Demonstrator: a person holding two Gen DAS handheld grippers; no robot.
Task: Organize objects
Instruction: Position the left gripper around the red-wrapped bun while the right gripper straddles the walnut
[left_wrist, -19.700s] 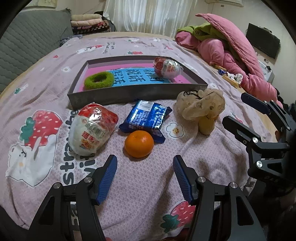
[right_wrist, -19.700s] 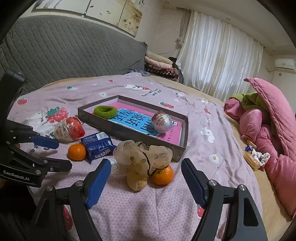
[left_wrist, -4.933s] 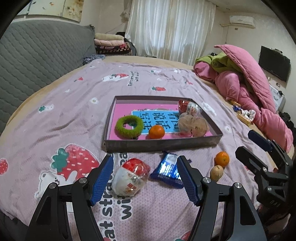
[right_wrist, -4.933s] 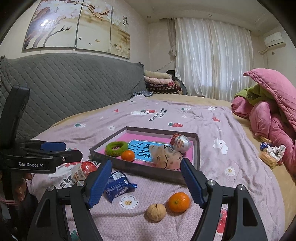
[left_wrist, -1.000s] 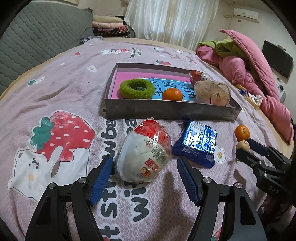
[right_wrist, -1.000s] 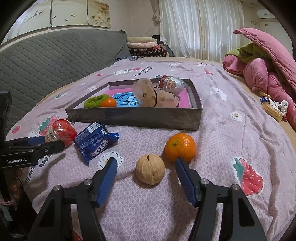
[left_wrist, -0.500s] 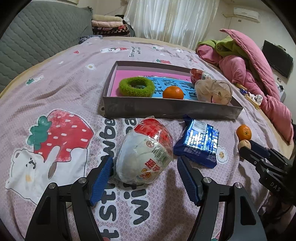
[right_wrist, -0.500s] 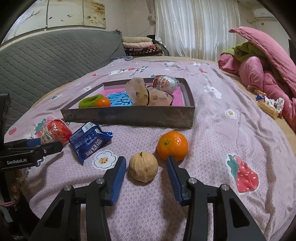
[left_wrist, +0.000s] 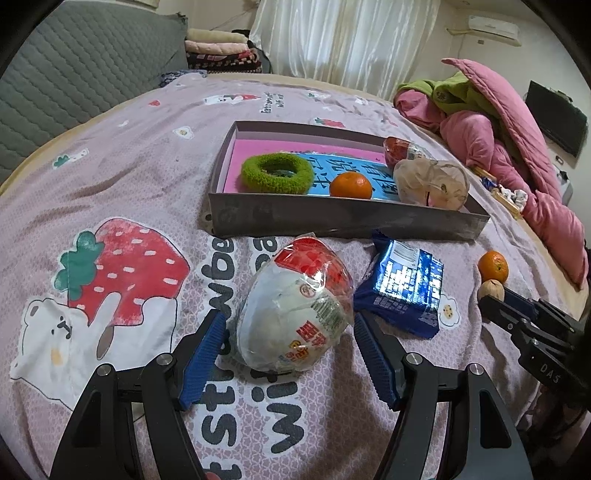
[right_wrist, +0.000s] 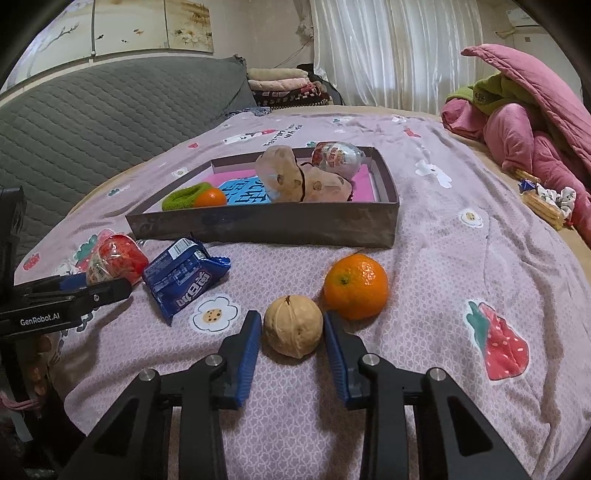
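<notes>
Bed with strawberry-print lilac sheet (left_wrist: 122, 177), grey tray (left_wrist: 332, 218) upper centre, wrapped egg toy (left_wrist: 295, 310) centre, blue snack packet (left_wrist: 406, 288), orange (right_wrist: 356, 286), walnut (right_wrist: 293, 326), pink quilt (left_wrist: 517, 147) upper right.

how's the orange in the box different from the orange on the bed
The orange in the box sits inside the tray, beside the green ring; the orange on the bed lies outside, in front of the box wall.
The boxed one is far from both grippers; the bed one sits beside the walnut, between the right gripper fingers, which have just been closing.
Both are round, bright orange and look similar in size.
</notes>
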